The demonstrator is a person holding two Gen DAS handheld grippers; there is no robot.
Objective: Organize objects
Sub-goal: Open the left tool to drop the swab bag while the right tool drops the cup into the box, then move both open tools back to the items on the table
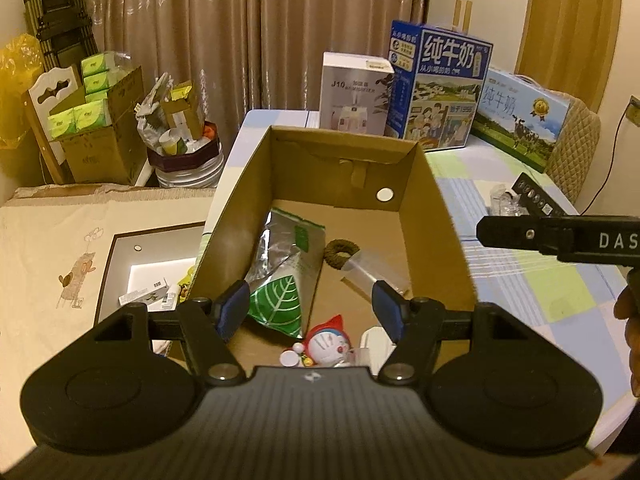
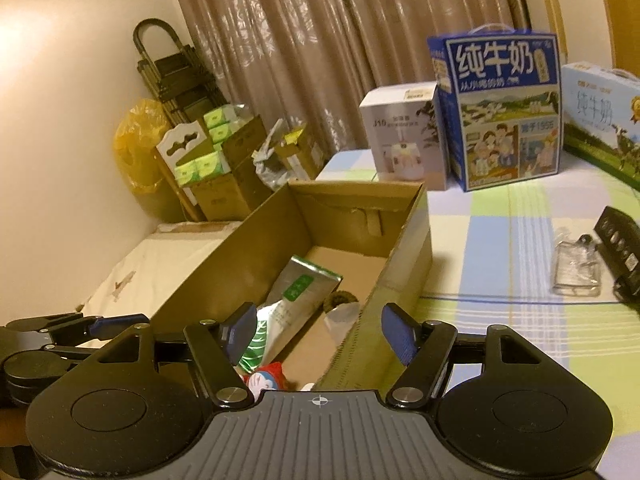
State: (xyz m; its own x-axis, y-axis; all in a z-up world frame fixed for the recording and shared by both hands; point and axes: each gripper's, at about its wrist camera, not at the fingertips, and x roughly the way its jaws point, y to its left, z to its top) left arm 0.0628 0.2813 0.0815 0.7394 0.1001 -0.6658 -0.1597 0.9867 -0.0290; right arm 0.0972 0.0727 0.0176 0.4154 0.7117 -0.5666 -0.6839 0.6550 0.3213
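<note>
While both tools are hovering over the near end of the box (image 1: 436, 216), each is standing wide apart and gripping nothing. The left tool (image 1: 312, 306) is hanging above the foil bag (image 1: 286, 268) and the toy (image 1: 328, 346) lying on the box floor, with a hair tie (image 1: 340, 254) just beyond. The right tool (image 2: 320, 334) is straddling the box's right wall. A clear case (image 2: 576, 272) and a black remote (image 2: 620, 248) are lying on the checked surface (image 2: 500, 248), well apart from the box.
</note>
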